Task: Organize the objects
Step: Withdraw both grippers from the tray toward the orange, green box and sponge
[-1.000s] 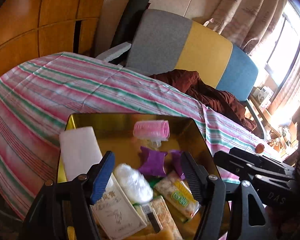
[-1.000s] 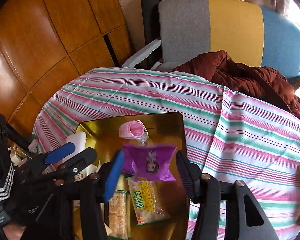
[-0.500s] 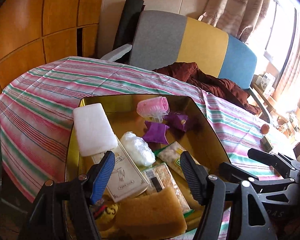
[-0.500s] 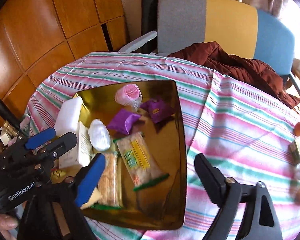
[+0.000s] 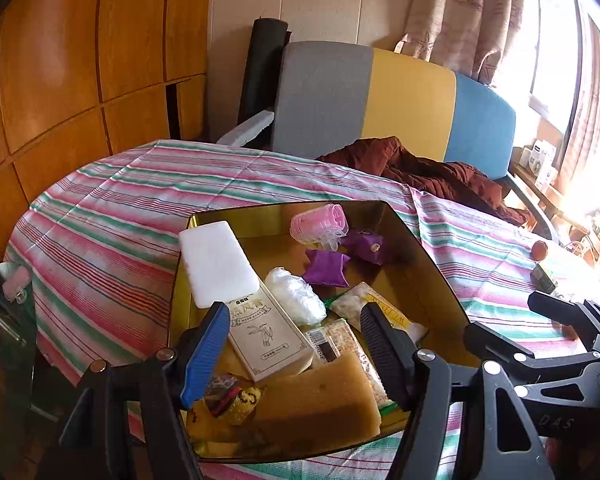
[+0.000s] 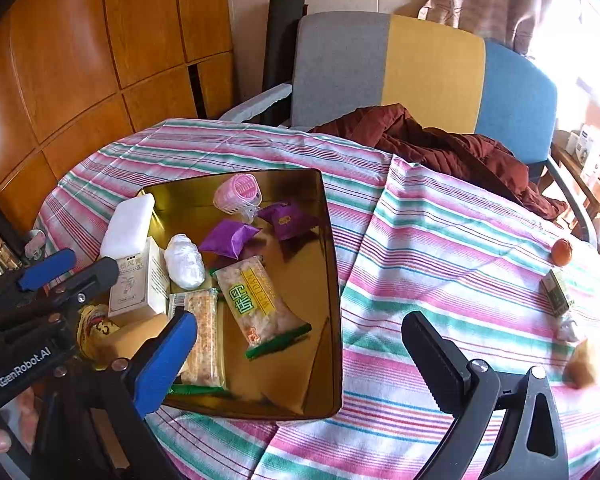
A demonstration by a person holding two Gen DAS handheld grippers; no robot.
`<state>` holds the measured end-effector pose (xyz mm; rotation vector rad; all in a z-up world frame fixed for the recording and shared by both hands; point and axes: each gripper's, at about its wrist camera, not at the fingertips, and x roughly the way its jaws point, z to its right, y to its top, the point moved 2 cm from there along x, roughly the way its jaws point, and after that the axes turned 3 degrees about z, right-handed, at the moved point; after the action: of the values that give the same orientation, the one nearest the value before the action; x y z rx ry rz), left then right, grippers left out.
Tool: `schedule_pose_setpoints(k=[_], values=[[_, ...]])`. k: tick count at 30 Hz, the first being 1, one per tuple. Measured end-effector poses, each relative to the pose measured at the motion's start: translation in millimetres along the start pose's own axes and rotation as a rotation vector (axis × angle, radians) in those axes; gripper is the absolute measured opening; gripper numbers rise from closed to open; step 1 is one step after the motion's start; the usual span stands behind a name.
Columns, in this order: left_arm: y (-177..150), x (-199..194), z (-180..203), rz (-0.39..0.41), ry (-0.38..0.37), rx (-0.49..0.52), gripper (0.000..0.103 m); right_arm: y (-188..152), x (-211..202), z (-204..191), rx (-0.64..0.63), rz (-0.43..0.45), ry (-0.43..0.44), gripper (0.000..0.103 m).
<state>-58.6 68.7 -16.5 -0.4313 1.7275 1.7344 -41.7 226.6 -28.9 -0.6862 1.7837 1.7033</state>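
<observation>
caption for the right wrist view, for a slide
Open right gripper hovers over a gold tray of snack packets and sundries on a striped tablecloth.

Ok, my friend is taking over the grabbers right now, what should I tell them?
Left gripper: jaws open, empty, over the gold metal tray.
Right gripper: jaws wide open, empty, over the tray's right edge.
Done: two purple snack packets, pink hair roller and the other snacks lie in the tray.
Left: small brown round fruit and green carton sit on the striped tablecloth, far right.
</observation>
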Motion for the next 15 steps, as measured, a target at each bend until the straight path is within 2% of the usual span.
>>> schedule_pose_setpoints(k=[15], values=[[-8, -2, 20, -0.018, -0.036, 0.063, 0.069, -14, -7, 20, 0.037, -0.007, -0.038, 0.103]])
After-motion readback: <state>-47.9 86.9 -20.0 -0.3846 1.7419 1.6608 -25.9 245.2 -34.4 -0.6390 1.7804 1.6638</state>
